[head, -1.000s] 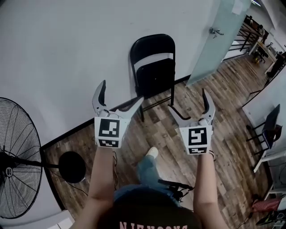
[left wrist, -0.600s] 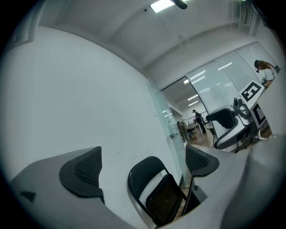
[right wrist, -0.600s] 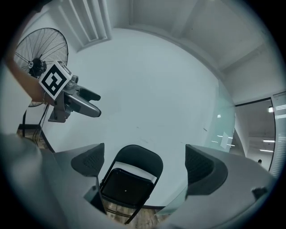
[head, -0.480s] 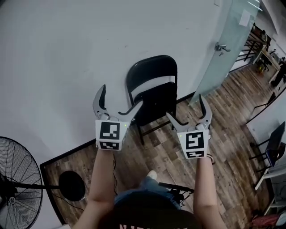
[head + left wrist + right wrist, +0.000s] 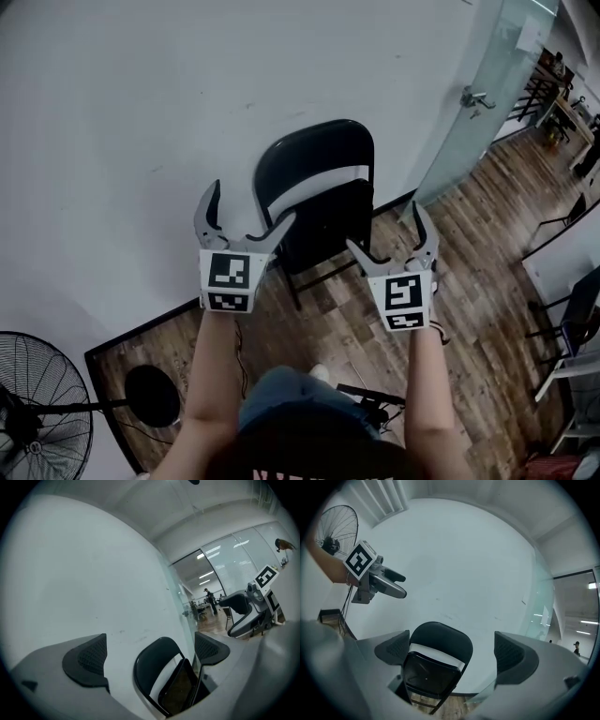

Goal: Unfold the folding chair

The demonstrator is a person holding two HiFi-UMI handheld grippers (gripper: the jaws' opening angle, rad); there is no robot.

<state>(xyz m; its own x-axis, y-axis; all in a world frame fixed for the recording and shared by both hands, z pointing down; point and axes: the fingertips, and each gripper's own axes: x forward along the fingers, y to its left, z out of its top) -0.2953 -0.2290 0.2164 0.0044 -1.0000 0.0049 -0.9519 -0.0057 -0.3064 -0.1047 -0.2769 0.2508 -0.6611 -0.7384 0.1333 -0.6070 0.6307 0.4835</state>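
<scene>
A black folding chair (image 5: 319, 183) leans folded against the white wall, seat flat against its back. My left gripper (image 5: 248, 208) is held open in front of the chair's left edge, not touching it. Level with it, my right gripper (image 5: 384, 230) hangs open off the chair's right side, also apart from it. The left gripper view frames the chair (image 5: 157, 670) between the open pads (image 5: 89, 657), with the right gripper (image 5: 248, 616) off to the side. In the right gripper view the chair (image 5: 440, 644) sits low between the open pads (image 5: 511, 656), and the left gripper (image 5: 377, 581) is up at the left.
A standing fan (image 5: 37, 417) and its round black base (image 5: 150, 394) are at the lower left on the wood floor. A glass door (image 5: 487, 94) stands right of the chair. Office chairs (image 5: 572, 291) line the far right edge.
The chair has grown nearer and larger in the head view as the person stepped toward it. Both grippers stayed open and moved closer to the chair's sides.
</scene>
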